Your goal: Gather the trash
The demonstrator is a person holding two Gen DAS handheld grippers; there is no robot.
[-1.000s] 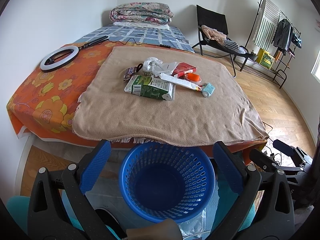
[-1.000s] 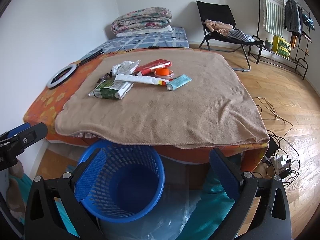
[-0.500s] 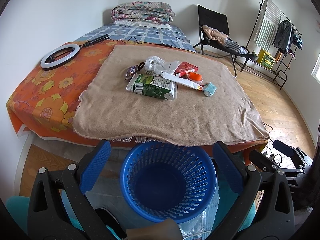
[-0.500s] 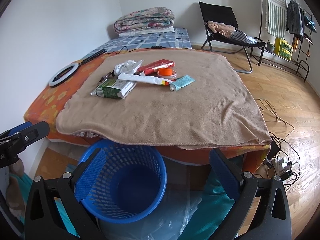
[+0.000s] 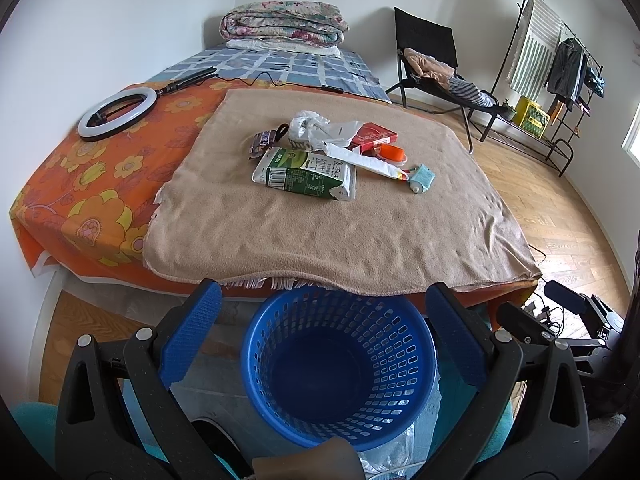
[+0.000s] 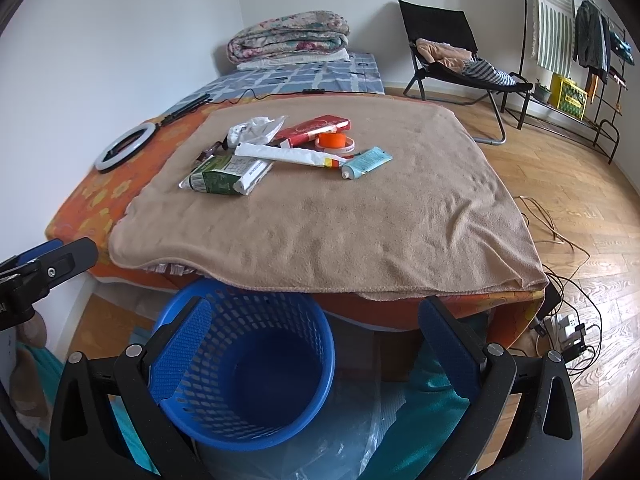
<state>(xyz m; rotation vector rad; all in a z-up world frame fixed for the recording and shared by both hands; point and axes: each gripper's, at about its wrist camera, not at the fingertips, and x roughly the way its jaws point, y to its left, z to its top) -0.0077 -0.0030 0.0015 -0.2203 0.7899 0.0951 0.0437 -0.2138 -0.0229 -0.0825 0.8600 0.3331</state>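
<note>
Trash lies heaped on the tan blanket [image 5: 320, 232]: a green carton [image 5: 306, 174] [image 6: 224, 174], a white tube [image 5: 360, 160] [image 6: 286, 155], a teal tube [image 5: 422, 178] [image 6: 366, 162], a red box [image 5: 370, 136] [image 6: 314, 128], an orange tape roll [image 6: 335, 141], a crumpled white bag [image 5: 316, 128] [image 6: 254, 128] and a dark wrapper [image 5: 262, 142]. An empty blue basket [image 5: 340, 364] [image 6: 248, 364] stands on the floor below the bed's edge. My left gripper [image 5: 320, 340] and right gripper [image 6: 314, 344] both hang open over the basket area, holding nothing.
A ring light [image 5: 116, 114] lies on the orange flowered sheet [image 5: 92, 184]. Folded quilts [image 5: 282, 26] sit at the bed's far end. A black chair [image 5: 436, 64] and a clothes rack [image 5: 560, 64] stand right. Cables and a power strip [image 6: 568, 324] lie on the wood floor.
Both cameras have edged forward and slightly up toward the bed, so the trash pile looks a little nearer. Both grippers stay open.
</note>
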